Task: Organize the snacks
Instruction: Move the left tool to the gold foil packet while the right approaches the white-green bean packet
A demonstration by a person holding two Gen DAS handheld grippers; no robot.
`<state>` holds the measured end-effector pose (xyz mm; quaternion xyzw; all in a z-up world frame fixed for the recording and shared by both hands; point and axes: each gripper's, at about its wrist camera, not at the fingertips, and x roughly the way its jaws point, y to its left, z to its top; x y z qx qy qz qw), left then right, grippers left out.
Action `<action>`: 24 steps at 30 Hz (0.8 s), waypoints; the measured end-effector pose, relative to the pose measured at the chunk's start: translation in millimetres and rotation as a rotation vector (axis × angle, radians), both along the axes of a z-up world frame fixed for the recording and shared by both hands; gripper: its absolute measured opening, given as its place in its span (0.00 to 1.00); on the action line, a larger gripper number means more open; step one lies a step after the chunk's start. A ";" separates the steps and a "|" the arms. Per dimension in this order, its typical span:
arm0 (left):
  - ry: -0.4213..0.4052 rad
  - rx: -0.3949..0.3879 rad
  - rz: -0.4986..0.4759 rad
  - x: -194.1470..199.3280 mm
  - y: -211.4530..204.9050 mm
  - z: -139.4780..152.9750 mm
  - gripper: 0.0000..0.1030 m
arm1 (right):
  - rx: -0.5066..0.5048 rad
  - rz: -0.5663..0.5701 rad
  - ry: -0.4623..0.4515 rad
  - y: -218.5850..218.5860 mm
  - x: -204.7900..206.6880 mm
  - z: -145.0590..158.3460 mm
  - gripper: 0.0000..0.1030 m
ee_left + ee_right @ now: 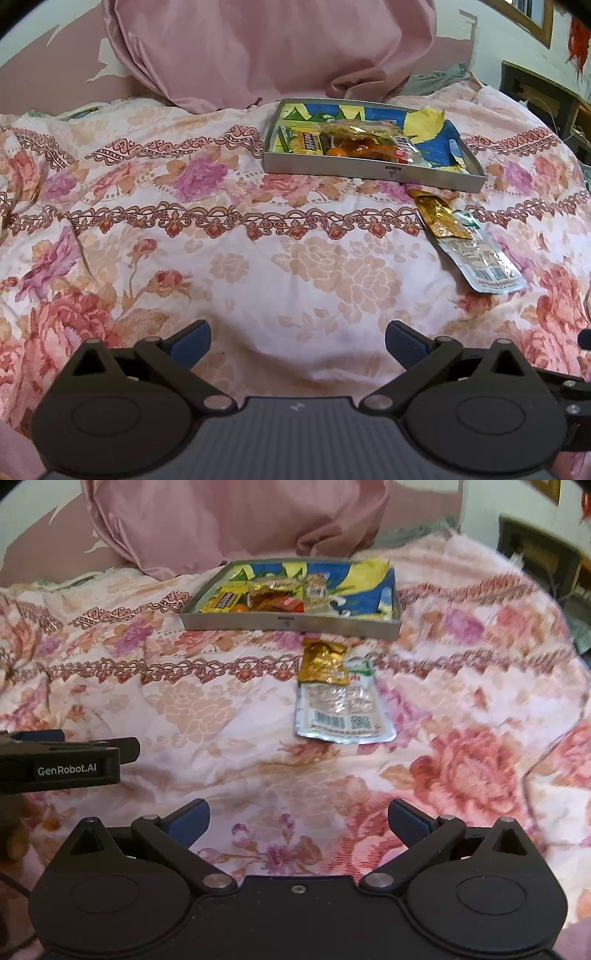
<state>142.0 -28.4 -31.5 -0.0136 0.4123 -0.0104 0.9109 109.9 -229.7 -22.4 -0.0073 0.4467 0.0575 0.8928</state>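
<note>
Snack packets (338,698) on bedspread, well beyond the empty right gripper (298,821).

**Floral bedspread carries a tray, two packets and a pillow**

Ahead of both grippers spreads a rumpled pink bedspread printed with roses (229,266). On it rests a shallow grey metal tray (288,622). Just nearer, a crinkled gold foil packet (324,661) overlaps a silver barcoded sachet (341,716). Beyond the tray leans a mauve satin pillow (258,48).
</note>
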 end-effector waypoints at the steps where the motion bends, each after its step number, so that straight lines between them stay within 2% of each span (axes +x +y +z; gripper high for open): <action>1: 0.001 -0.003 0.001 2.1 0.0 -0.5 0.99 | 0.021 -0.004 0.017 -3.3 4.4 -1.5 0.99; 5: 0.005 -0.012 0.000 12.0 -2.5 -2.2 0.99 | 0.087 -0.036 0.067 -16.4 19.9 -6.7 0.99; 8: 0.008 -0.006 -0.011 20.7 -7.8 -3.3 0.99 | 0.101 -0.057 0.072 -22.9 31.1 -8.4 0.99; 20: 0.009 0.040 -0.083 65.6 -33.5 3.2 0.99 | -0.041 0.001 0.014 -26.9 77.9 -16.0 0.99; 24: 0.008 0.065 -0.103 81.6 -39.4 1.5 0.99 | -0.039 0.008 0.016 -33.6 96.5 -21.7 0.99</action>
